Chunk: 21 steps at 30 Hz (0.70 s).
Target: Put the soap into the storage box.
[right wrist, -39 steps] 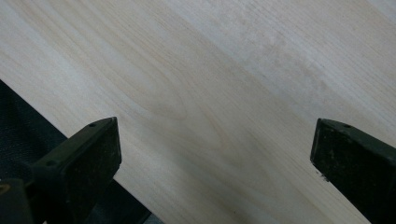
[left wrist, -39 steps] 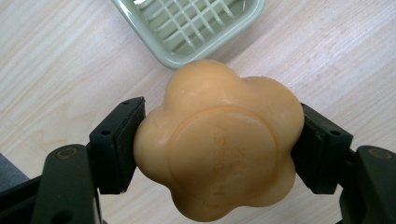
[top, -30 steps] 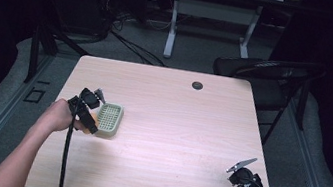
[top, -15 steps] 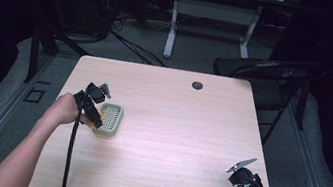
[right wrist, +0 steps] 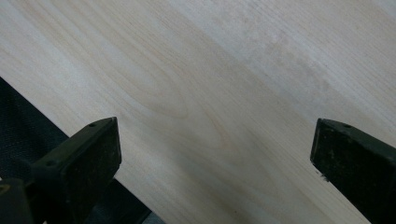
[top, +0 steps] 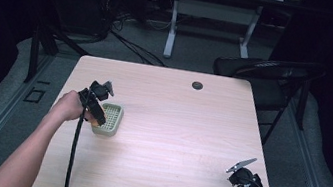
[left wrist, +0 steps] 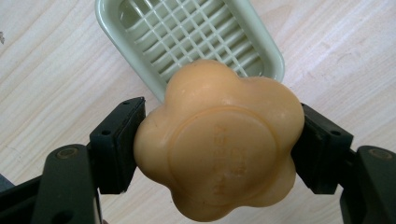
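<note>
one soap, one soap dish, two grippers, one table, one chair.

Your soap looks waxy and smooth (lettering pressed in, faintly). The dish is glossy pale-green plastic, the surface matt light wood grain, your fingers matt black.

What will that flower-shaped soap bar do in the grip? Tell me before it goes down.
The soap bar looks stiff: the left gripper is shut on it with no visible denting. Its waxy, rounded lobes could slip or twist between the fingers. Flat-faced, it probably won't roll once laid on the ribbed soap dish.
</note>
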Each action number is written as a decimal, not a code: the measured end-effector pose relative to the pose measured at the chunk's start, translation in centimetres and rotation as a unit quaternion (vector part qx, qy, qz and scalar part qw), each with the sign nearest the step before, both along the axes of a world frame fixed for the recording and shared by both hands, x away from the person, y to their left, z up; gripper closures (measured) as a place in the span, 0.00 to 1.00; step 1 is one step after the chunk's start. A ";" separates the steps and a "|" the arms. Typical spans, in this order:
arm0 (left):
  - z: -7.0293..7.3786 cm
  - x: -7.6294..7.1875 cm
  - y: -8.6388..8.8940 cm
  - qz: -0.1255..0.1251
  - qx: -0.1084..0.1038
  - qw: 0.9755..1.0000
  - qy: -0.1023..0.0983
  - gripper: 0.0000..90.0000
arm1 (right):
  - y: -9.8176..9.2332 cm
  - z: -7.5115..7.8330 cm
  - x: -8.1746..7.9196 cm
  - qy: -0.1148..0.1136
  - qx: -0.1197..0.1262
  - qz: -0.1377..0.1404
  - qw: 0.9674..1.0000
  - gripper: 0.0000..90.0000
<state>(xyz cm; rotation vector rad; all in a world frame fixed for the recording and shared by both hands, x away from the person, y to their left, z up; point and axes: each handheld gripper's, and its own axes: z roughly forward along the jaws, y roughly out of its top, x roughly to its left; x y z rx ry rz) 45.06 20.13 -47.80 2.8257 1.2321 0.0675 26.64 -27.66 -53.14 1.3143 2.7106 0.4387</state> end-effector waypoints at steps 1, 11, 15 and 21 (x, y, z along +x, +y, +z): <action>0.0 0.1 0.0 -0.001 0.000 1.000 0.001 0.30 | 0.0 0.0 0.0 0.000 0.000 0.000 1.000 0.02; -0.5 1.0 -0.2 0.003 0.001 1.000 0.001 0.30 | 0.0 0.0 0.0 0.001 -0.001 0.001 1.000 0.02; -0.7 1.4 -0.4 0.004 0.002 1.000 0.004 0.30 | 0.0 0.0 0.0 0.002 -0.001 0.001 1.000 0.02; -0.9 2.1 -0.7 0.008 0.002 1.000 0.006 0.30 | 0.0 0.1 0.1 0.006 -0.006 0.004 1.000 0.02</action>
